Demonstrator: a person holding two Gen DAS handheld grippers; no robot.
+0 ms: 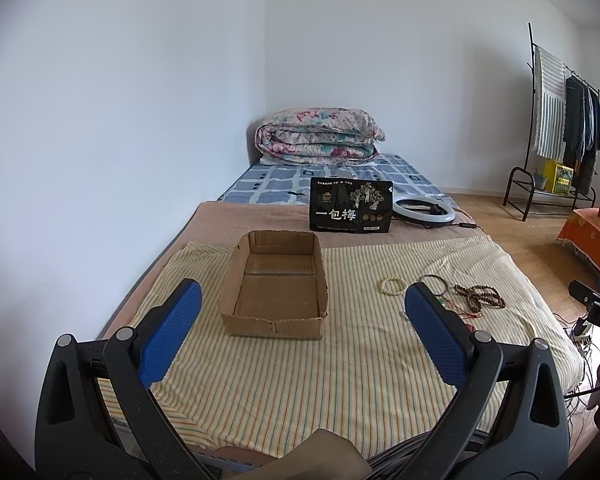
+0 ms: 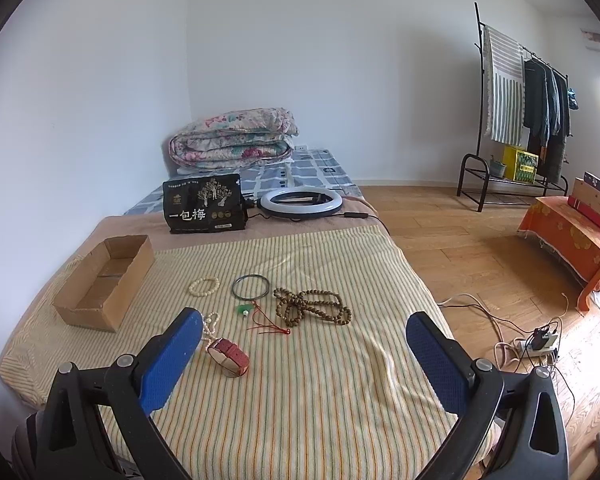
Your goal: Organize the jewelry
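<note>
Start of sorting: left tool [image 1: 304,320] and right tool [image 2: 304,336] both wide open, empty. Jewelry lies on the bed beside the empty box [image 2: 104,280]; next, probably grip the watch [image 2: 229,356].

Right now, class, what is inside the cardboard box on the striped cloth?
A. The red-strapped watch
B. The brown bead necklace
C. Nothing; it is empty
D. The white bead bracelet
C. The cardboard box shows only its bare floor, while the watch, brown bead necklace and white bead bracelet all lie on the striped cloth outside it.
</note>
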